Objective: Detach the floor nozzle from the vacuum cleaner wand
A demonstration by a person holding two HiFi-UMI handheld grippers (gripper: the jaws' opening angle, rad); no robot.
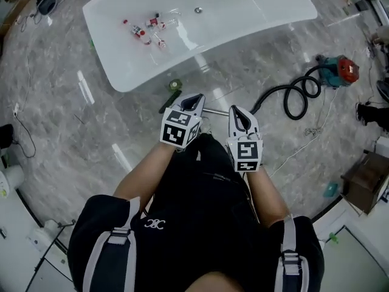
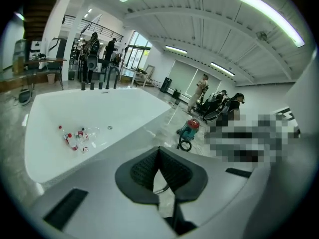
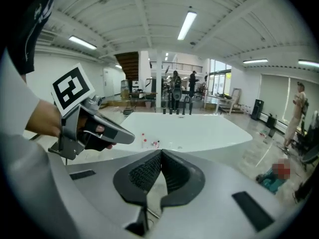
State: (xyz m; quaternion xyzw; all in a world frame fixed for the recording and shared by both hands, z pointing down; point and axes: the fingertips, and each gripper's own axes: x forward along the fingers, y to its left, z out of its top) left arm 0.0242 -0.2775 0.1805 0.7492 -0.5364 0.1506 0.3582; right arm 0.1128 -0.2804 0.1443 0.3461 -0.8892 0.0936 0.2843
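The teal and red vacuum cleaner [image 1: 338,72] stands on the marble floor at the right. Its black hose [image 1: 293,97] curls toward a thin metal wand [image 1: 216,111] lying just ahead of the person's knees. A dark bar that may be the floor nozzle [image 1: 169,101] lies at the wand's left end, partly hidden by my left gripper. My left gripper [image 1: 194,98] hangs above that end, shut and empty. My right gripper [image 1: 238,110] hovers over the wand's right part, also shut with nothing in it. Both are held above the floor, side by side.
A large white table [image 1: 255,11] fills the far side, with several small bottles [image 1: 146,30] on it. A green ring [image 1: 175,85] lies by its near edge. A thin cord [image 1: 304,142] trails right. People and chairs stand far back in the hall.
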